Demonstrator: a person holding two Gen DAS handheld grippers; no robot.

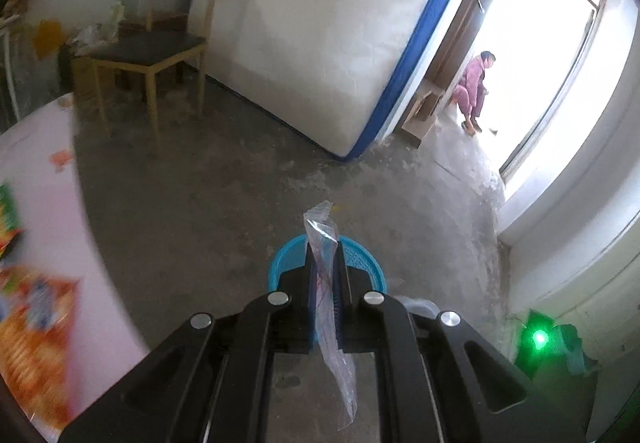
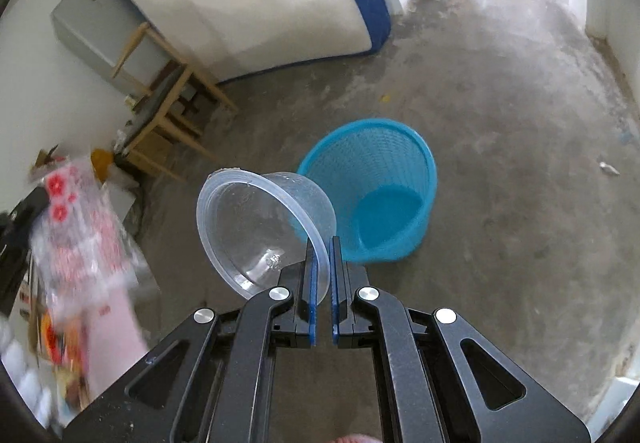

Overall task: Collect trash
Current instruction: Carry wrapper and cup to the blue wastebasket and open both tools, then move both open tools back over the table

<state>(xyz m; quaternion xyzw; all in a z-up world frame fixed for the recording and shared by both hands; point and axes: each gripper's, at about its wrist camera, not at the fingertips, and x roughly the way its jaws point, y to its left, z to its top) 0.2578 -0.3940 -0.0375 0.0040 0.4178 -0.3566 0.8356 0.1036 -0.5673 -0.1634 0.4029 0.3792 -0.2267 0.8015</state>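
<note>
Two pieces of trash were held, one in each pair of tongs. The left tongs [image 1: 324,243] were closed on a clear plastic wrapper [image 1: 322,231], which stood pinched between the blue pads, its crumpled top poking out past the tips and its tail hanging down behind them. Beyond those tips, partly hidden by the fingers, sat the blue basket [image 1: 360,255] on the concrete floor [image 1: 224,179]. The right tongs [image 2: 323,243] gripped a clear plastic tub [image 2: 256,219] by its rim; the rim ran down between the pads, while the tub's body hung to the left of the tongs, tilted on its side with its mouth facing left. The basket [image 2: 376,187] lay just ahead and to the right of the tub, which overlapped its near-left edge in view. Its inside showed only its blue bottom. A pink table [image 1: 44,179] with blurred snack packets [image 1: 32,331] was at the left.
</note>
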